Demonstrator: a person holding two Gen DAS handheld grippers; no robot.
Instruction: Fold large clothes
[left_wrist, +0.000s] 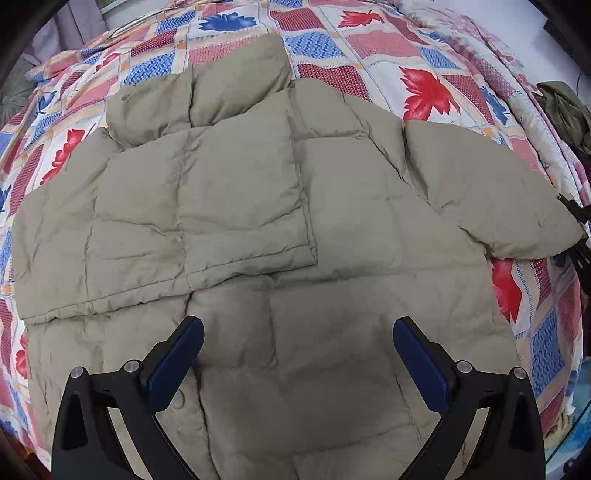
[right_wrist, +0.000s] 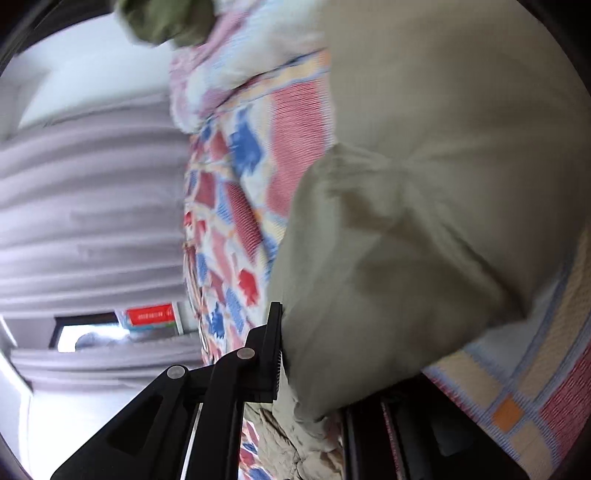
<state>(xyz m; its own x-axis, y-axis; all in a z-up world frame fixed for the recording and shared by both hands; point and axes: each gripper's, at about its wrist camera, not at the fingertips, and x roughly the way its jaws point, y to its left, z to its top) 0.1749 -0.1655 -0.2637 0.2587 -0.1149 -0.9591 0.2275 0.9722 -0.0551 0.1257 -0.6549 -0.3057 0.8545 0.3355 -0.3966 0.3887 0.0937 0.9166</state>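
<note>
A large beige quilted puffer jacket (left_wrist: 280, 229) lies spread on a patterned bedspread (left_wrist: 424, 92). One sleeve (left_wrist: 243, 206) is folded across the body; the other sleeve (left_wrist: 491, 192) stretches out to the right. My left gripper (left_wrist: 297, 332) hovers open above the jacket's lower part, nothing between its blue pads. In the right wrist view, which is blurred, my right gripper (right_wrist: 314, 369) is shut on the end of the jacket sleeve (right_wrist: 388, 266), with the puffy fabric bunched between its fingers above the bedspread (right_wrist: 236, 221).
A dark green garment (left_wrist: 565, 110) lies at the bed's right edge, also a green garment (right_wrist: 162, 22) at the top of the right wrist view. Grey curtains (right_wrist: 85, 206) hang beyond the bed, and a red box (right_wrist: 151, 315) sits by a window.
</note>
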